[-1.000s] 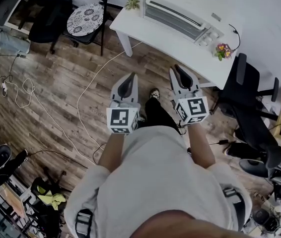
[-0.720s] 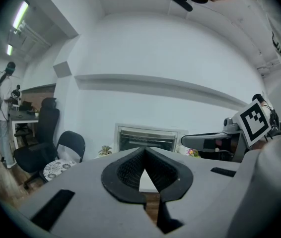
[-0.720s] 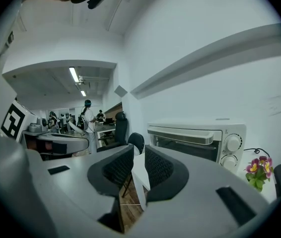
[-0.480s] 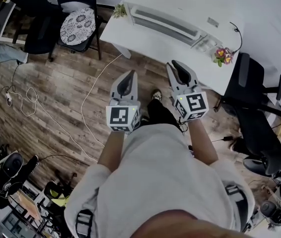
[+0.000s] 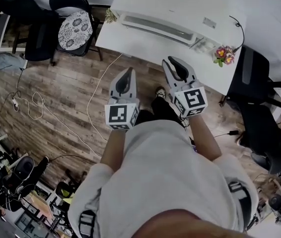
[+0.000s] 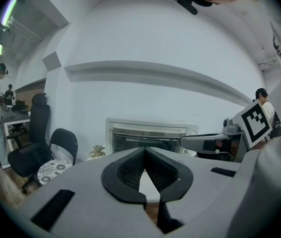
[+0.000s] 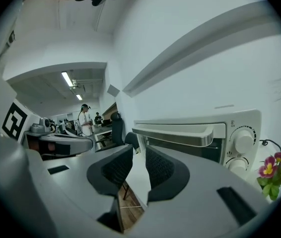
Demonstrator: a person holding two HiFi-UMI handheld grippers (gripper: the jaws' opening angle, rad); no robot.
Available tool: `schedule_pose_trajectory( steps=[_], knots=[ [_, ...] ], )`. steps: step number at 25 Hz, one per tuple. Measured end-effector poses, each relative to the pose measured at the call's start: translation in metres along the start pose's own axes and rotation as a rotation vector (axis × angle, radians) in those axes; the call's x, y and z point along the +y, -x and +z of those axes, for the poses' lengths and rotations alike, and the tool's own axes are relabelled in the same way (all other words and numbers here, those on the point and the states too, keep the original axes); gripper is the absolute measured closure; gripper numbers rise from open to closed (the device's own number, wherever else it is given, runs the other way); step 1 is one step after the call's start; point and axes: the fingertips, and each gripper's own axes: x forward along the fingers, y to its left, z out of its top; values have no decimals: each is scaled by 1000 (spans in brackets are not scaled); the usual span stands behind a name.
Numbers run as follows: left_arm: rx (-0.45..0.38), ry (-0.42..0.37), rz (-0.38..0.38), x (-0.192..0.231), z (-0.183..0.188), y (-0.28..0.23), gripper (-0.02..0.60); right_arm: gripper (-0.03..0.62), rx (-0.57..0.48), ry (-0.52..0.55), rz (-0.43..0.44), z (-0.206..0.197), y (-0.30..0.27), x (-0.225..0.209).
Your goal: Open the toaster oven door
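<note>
Locates toaster oven [image 5: 155, 26] on white tabletop [image 5: 145, 47], ahead of and well apart from both grippers, door closed, handle [image 7: 176, 131] running across the top of the door. Records left gripper [image 5: 126, 71] pressed together at the tips, pinching nothing. Records right gripper [image 5: 173, 62] spread partway, jaws having just been opening, nothing between the pads, aimed toward the handle end nearest the knobs [image 7: 243, 142]. Judges the approach incomplete, with no contact on the door yet.

Flags the following hazards:
- Spread possibly too narrow for the handle bar. Risks butting the pads against the bar rather than straddling it, and shoving the oven back, away from the gripper.
- Pulling the door down with no bracing. Risks dragging or tipping the whole oven toward the gripper. Suggests the closed left gripper as a brace on the oven's top.
- Drifting to the right of the right gripper. Risks striking the knobs or toppling the flower pot [image 5: 223, 52] just beyond them.
- Catching only the tip of the handle. Risks slipping off partway and letting the door snap back.
</note>
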Motion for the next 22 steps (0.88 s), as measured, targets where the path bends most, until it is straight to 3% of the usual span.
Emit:
schedule_pose_trajectory(
  steps=[9, 22],
  knots=[
    [12, 8, -30, 25, 3, -29, 565, 501, 4, -92, -43, -1, -27, -14],
    [24, -35, -216, 55, 16, -82, 565, 480, -36, -332, -192, -4, -63, -33]
  ],
)
